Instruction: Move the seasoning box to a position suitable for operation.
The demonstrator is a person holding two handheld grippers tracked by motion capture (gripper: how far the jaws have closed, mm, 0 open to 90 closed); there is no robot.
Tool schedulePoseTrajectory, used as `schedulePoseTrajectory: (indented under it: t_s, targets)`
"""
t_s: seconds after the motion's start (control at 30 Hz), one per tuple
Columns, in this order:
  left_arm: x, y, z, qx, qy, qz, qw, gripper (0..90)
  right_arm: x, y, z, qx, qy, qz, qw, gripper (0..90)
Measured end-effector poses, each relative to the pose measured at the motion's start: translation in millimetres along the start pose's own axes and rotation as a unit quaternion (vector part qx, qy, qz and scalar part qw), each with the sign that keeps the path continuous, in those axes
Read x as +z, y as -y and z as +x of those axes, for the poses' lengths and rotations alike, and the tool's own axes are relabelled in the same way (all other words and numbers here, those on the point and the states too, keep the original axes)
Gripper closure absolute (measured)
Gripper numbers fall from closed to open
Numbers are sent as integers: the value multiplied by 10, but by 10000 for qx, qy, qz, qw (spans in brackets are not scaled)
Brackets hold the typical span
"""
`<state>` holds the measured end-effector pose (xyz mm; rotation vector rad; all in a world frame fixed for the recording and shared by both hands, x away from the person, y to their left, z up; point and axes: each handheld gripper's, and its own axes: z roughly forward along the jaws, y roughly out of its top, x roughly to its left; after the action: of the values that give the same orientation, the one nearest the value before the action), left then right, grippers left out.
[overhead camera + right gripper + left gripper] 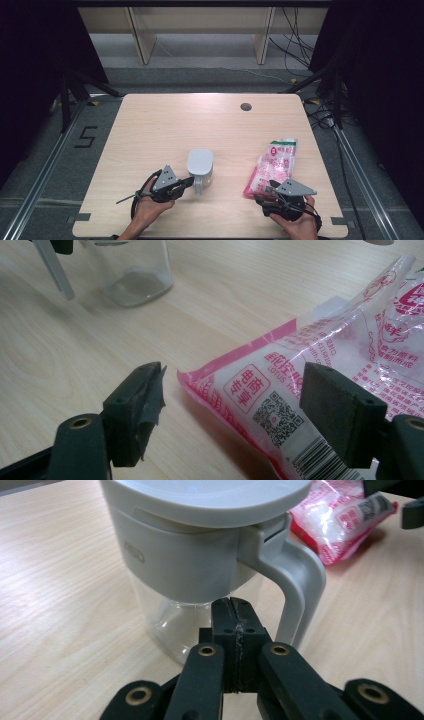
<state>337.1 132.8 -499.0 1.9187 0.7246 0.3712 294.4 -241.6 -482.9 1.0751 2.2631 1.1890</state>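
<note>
A: Checked the right gripper (230, 405) yet? Fingers (135, 405) were spread wide, holding nothing, lined up on the near corner of the pink bag (310, 385). Corner sat between them but closer to the right-hand finger, not touching either.

B: Yep. Bag (274, 167) lay flat on the desk (165, 120), long axis running away from the hand, just ahead of that gripper (272, 192).

A: And the left gripper (235, 625)?

B: Fingers pressed together, empty, parked right at the jug (200, 555), just left of its handle (302, 590). Couldn't tell about contact.

A: Room to move?

B: Loads. Bare desk between jug (200, 167) and bag, though the bag sat nearer the right edge.
</note>
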Motion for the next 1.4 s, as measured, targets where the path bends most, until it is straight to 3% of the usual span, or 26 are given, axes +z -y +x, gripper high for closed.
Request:
schedulePoseTrajectory:
  t_s: [0.03,0.1,0.13,0.4,0.5,0.67,0.8,0.93,1.07,1.2,1.27,1.4]
  targets:
    - [4,-1,25,-32,-41,-4,10000,893,-1,4,6,25,128,-60,9999,263]
    - [3,-9,52,-6,-129,12,9999,893,-5,4,6,44,133,-54,9999,263]
    - [12,-9,65,-67,-109,-20,9999,893,-6,4,8,45,131,-55,9999,263]
    - [43,-27,165,14,-131,-39,9999,892,-9,3,6,44,140,-50,9999,263]
    - [66,-23,207,130,-224,-45,9997,892,4,3,4,12,53,-51,10000,263]
    - [50,-24,252,72,-246,-43,9997,876,-10,3,9,43,128,-58,9999,263]
    - [-54,-5,298,-215,-195,-143,9995,799,-13,4,16,55,98,-56,9999,263]
    - [-204,-9,257,-385,-48,-168,9991,693,-16,4,14,37,107,-47,9999,263]
    - [-283,-53,126,-331,192,-240,9990,639,3,2,5,7,46,-29,10000,263]
    - [-225,-72,69,-264,201,-190,9993,598,-10,4,13,5,121,-28,9999,263]
    - [-176,-70,71,-181,241,-173,9994,595,-5,2,-2,-7,2,14,10000,263]
    - [-75,-78,20,-310,239,-141,9991,577,-2,1,-1,-25,15,23,10000,263]
